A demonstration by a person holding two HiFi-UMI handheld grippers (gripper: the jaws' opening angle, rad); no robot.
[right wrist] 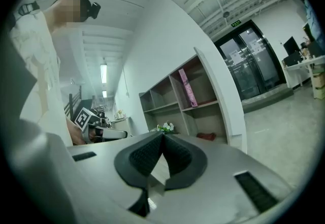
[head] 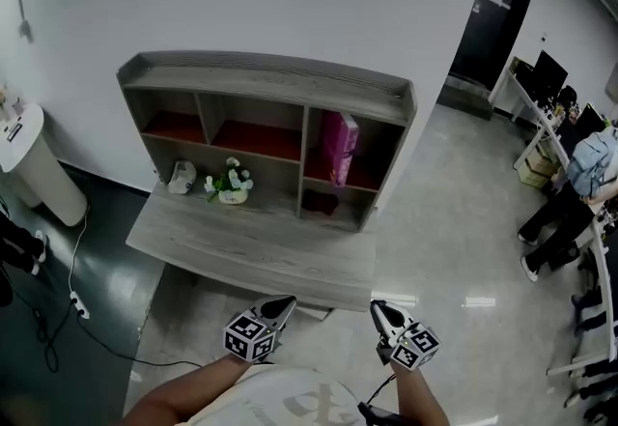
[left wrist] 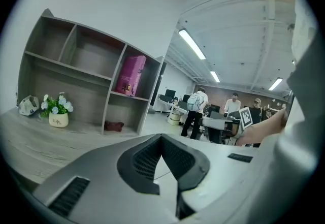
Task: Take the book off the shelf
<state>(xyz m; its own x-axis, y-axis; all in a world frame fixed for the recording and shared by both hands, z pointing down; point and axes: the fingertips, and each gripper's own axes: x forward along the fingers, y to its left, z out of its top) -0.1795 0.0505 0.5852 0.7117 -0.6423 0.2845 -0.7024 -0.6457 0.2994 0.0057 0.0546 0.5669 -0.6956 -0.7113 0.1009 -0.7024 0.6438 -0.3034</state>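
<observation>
A pink book [head: 340,149] stands upright in the upper right compartment of a grey wooden shelf unit [head: 266,76]. The left gripper view shows the book [left wrist: 130,74] far ahead; in the right gripper view the book [right wrist: 187,87] is distant too. My left gripper [head: 286,301] and right gripper [head: 377,306] hover side by side just off the front edge of the unit's low ledge [head: 251,255], well short of the book. Both point towards the shelf. The left gripper [left wrist: 161,137] and the right gripper [right wrist: 162,134] are each shut with nothing between the pads.
A small pot of white flowers [head: 231,184] and a white object [head: 181,178] sit on the ledge at the left. A dark red thing [head: 320,203] lies in the lower right compartment. A white round stand [head: 34,163] is far left, and people stand by desks [head: 570,192] at the right.
</observation>
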